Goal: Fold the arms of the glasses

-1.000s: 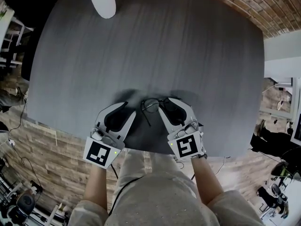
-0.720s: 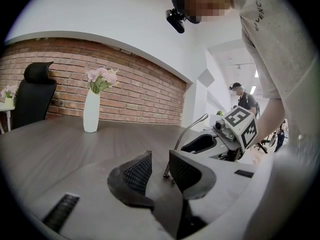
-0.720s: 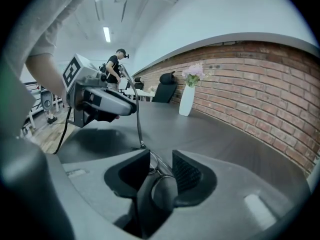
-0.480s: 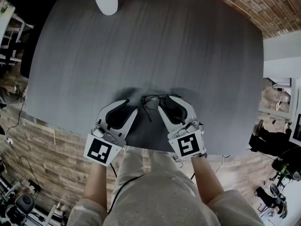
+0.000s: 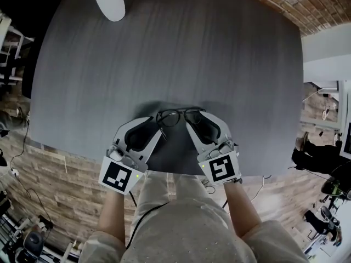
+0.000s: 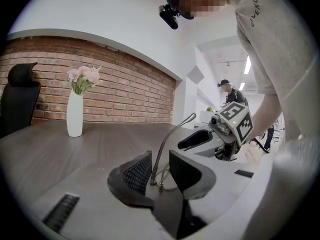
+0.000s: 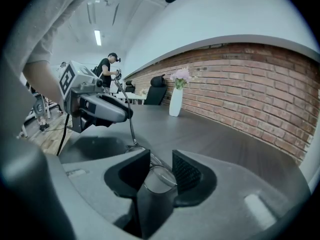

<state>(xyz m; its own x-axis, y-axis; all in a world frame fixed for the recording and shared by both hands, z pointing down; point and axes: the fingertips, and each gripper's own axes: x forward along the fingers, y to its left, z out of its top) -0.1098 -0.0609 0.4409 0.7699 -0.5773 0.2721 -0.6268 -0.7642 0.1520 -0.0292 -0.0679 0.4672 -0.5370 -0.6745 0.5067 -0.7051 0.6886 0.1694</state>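
Observation:
Thin dark-framed glasses lie near the table's front edge, between my two grippers. My right gripper comes in from the right. In the right gripper view one lens spans the gap between its jaws and touches both pads. My left gripper comes in from the left. In the left gripper view one arm of the glasses rises between its jaws, close to the left pad. A gap shows beside the arm. The other arm is hidden.
The grey table stretches away behind the glasses. A white vase with pink flowers stands at its far left. A black chair and a brick wall lie beyond. A person stands in the background.
The glasses have turned and shifted a little away from the table edge, so both lenses now show between the gripper tips. Both grippers have barely moved.

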